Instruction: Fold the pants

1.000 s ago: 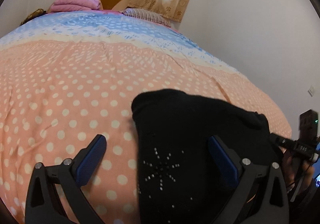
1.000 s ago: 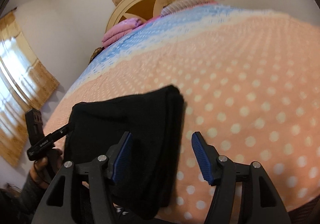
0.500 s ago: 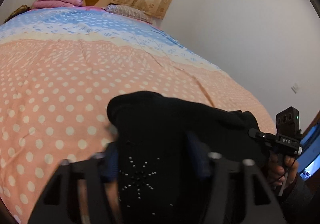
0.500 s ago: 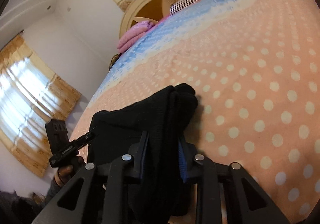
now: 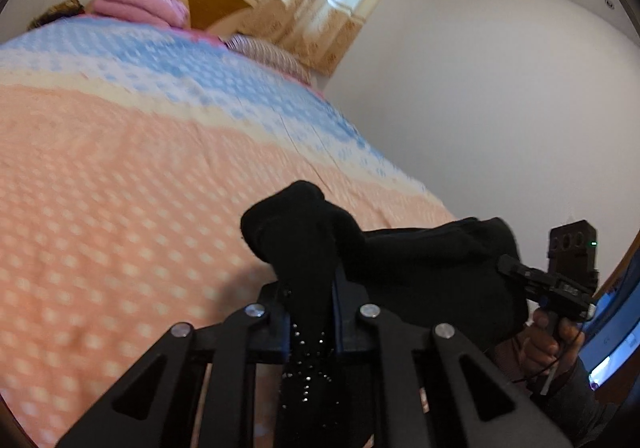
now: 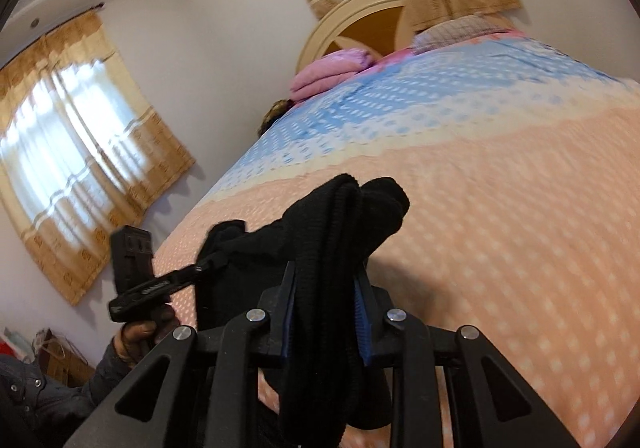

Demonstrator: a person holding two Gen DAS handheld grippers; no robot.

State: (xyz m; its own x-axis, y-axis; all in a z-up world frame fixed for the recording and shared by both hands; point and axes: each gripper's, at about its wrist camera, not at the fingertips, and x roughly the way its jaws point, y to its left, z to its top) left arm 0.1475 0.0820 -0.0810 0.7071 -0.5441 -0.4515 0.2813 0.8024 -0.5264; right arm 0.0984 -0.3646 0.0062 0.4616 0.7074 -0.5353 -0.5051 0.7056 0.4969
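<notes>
Clearly the pants point(image 5: 420, 268) are black, thick and soft, bunched into a folded bundle that hangs between the two grippers above the bed point(image 5: 120, 208). A scatter of small shiny studs shows on the cloth just behind the left gripper point(image 5: 310, 312), whose jaws are closed tight on one end of the bundle, with a rounded lump of fabric bulging out past the fingertips. The right gripper point(image 6: 326, 308) is likewise clamped on the other end, its blue ribbed pads point(image 6: 362, 316) pressing a stack of several layers; the layer edges look finely ribbed like knit.

From the left wrist view the right gripper appears off to the right, held in a hand point(image 5: 548, 344), with the pants partly covering its front. From the right wrist view the left gripper's handle sits to the left, its tip buried in cloth. Lower parts of the pants drop out of frame beneath both grippers, so their full shape cannot be made out.

Ahead of the grippers the bedspread is motion-blurred: peach with pale dots, then cream and blue bands. Beyond lie a pink folded blanket point(image 6: 332, 74), a striped pillow point(image 5: 268, 52), an arched wooden headboard point(image 6: 360, 24) and patterned tan curtains point(image 6: 80, 152).
</notes>
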